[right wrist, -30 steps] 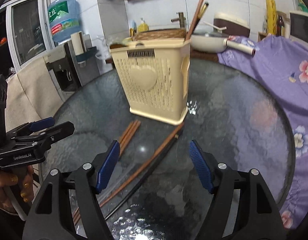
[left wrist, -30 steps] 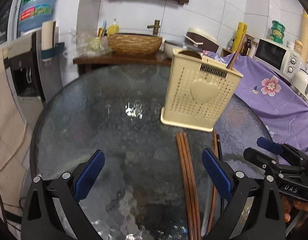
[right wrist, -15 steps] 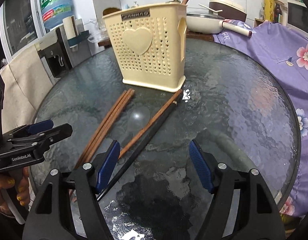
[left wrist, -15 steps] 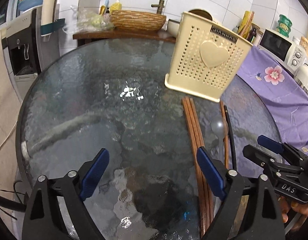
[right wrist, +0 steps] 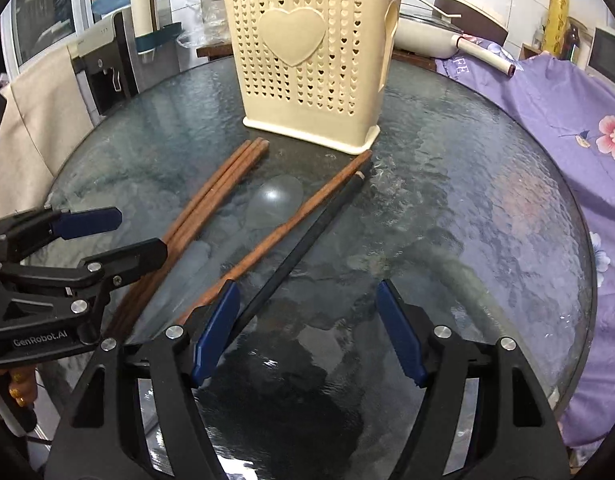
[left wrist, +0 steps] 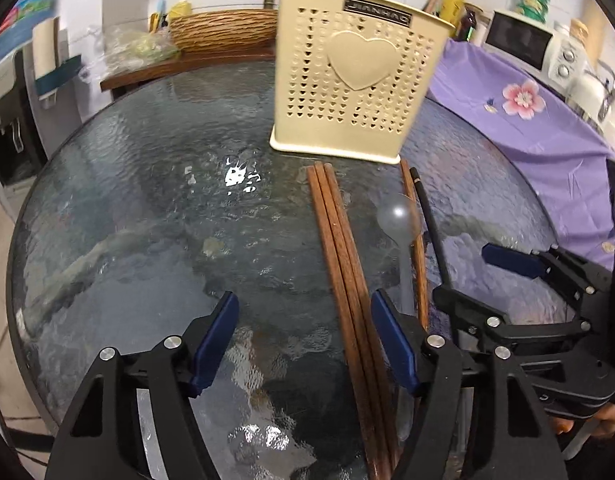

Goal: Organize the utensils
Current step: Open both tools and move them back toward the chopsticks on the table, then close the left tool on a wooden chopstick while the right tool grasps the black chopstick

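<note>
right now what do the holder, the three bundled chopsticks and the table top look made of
Holder: looks like cream moulded plastic, matte, with punched heart-shaped holes and a raised heart. Three bundled chopsticks: probably wood, reddish-brown, dull sheen. Table top: textured glass, judging by its rippled surface and glare spots.

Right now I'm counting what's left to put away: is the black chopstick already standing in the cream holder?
No, the black chopstick lies flat on the glass table in front of the cream holder.
</note>
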Tool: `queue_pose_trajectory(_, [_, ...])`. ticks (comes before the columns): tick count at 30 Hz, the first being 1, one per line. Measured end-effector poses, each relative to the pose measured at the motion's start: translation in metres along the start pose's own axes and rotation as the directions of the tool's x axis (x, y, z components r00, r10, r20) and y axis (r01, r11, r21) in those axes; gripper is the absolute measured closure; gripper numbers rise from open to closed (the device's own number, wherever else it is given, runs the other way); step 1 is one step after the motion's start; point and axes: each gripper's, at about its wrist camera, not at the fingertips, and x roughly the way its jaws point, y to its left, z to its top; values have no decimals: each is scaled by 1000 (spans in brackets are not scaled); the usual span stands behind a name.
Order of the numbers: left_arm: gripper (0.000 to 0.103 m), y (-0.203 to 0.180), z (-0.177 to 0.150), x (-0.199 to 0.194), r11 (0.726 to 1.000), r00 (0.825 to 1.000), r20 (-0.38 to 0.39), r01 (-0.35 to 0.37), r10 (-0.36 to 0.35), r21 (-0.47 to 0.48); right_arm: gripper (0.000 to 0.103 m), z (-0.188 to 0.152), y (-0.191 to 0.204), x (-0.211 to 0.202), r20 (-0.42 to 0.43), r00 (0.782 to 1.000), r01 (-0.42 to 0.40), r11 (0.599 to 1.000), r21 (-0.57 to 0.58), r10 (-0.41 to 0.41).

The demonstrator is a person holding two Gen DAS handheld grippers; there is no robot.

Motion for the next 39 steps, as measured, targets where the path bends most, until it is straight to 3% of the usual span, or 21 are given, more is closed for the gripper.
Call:
queue_pose_trajectory(14, [48, -6, 15, 16, 994, 997, -23, -66, 69, 86, 33, -2, -32, -5, -37, 998, 58, 998, 24, -57])
queue_pose_trajectory(22, [50, 12, 22, 15, 999, 999, -28, -38, 39, 26, 34, 4, -39, -3, -52, 995, 85, 996, 20, -84])
queue_pose_trajectory(25, [50, 21, 20, 9, 1000, 1000, -13, -14, 14, -16, 35, 4, -45, -1, -62, 997, 56, 997, 58, -52])
queue_pose_trajectory(33, [50, 10, 22, 15, 998, 999, -13, -39, 39, 39, 35, 6, -42, -1, -58, 997, 56, 997, 54, -53])
queue_pose_trajectory(39, [51, 14, 22, 15, 999, 999, -22, -33, 34, 20, 35, 5, -44, -1, -62, 996, 63, 997, 47, -60])
